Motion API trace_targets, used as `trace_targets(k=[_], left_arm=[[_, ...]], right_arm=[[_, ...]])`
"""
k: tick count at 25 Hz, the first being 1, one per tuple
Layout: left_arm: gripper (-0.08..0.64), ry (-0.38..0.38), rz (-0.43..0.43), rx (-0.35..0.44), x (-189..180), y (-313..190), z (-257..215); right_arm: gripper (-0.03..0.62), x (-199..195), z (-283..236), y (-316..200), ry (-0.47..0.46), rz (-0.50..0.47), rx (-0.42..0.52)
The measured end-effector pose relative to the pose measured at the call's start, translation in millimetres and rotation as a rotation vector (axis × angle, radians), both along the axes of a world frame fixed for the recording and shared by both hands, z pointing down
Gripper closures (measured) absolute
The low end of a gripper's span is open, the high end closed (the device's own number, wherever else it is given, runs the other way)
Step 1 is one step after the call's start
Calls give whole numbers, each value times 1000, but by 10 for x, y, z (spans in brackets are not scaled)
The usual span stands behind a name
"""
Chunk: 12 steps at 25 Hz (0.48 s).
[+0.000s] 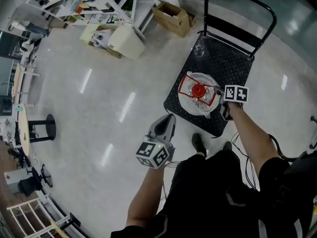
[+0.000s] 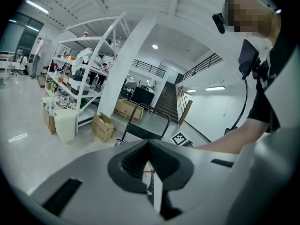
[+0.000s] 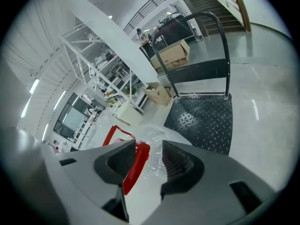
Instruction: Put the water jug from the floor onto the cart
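Water jug [image 1: 199, 94] is seated on the cart [image 1: 224, 58], near its 6 o'clock edge. Right gripper [image 3: 147, 157] is spread, with the jug's red handle [image 3: 136, 163] loose beside one jaw; left gripper [image 2: 149, 159] is pressed together. Risk: the handle gets snagged on pull-back and the jug is dragged off that edge.

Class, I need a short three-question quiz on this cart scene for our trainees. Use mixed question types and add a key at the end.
1. True or false: the water jug stands on the cart.
2. Which is nearer the jug? A) left gripper B) right gripper
3. Fill in: the jug's handle is ____ in colour.
Key: 1 true; 2 B; 3 red.
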<state>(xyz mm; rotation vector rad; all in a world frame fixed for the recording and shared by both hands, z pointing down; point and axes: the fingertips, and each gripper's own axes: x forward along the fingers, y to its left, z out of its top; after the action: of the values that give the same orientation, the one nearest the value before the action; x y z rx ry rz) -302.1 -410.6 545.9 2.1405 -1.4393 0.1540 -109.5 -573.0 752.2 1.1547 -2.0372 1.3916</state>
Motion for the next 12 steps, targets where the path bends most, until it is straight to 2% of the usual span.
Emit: trace_targets(k=[6,10,12], left_arm=[[568,11,36,60,327,-137,-223],[568,29,115,173,608,-189,-553],[568,20,124,206,705,-259,-687]], right_arm=[[434,540,-547,-93,16,14,121],[434,793,-1216,-76,42,-43,294],[436,827,-1608,-85,31,-83,385]])
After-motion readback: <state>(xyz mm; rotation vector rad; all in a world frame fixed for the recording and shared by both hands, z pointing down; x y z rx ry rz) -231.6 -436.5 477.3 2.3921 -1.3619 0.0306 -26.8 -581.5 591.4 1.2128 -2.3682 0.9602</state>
